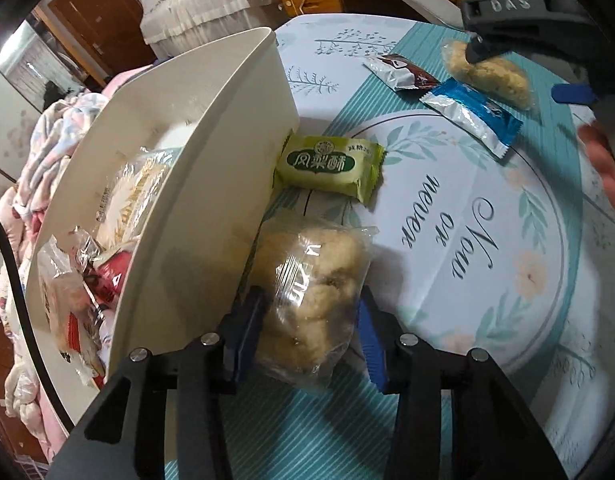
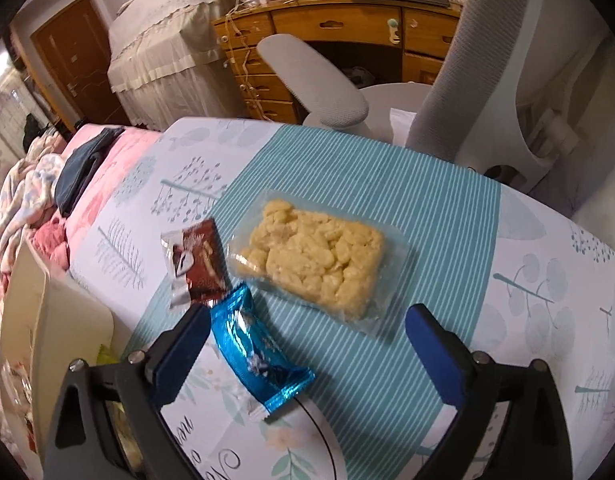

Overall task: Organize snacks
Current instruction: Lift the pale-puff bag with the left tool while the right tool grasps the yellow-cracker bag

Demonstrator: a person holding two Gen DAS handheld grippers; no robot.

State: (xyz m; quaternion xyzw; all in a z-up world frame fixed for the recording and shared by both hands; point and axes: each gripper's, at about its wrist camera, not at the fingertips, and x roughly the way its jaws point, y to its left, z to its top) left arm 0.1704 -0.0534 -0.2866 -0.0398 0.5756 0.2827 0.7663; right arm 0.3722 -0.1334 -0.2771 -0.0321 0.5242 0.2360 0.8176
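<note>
1. The left gripper (image 1: 311, 320) has its blue pads on either side of a clear-wrapped puffed snack (image 1: 315, 300); the left pad touches the wrapper, but contact on the right cannot be judged, so a firm hold cannot be confirmed. The pack sits just beside the cream bin (image 1: 211, 184), on the tablecloth (image 1: 487, 280).
2. The right gripper (image 2: 307, 320) hangs wide open, holding nothing, above the cloth.
3. Inside the bin, several wrapped snacks (image 1: 107, 240) overlap; their labels are too crumpled to read, and the bin's near wall hides the lower ones.
4. A green pastry pack (image 1: 331, 168) touches the bin's outer wall, beyond the puffed snack.
5. Farther from the bin lie a blue packet (image 2: 255, 352), a brown packet (image 2: 195, 260) and a clear-wrapped yellow rice cake (image 2: 319, 264); in the left view the right gripper covers part of the cake.
6. Beyond the table stands a grey chair (image 2: 467, 80), cut off at the frame, then a wooden desk (image 2: 347, 40).
</note>
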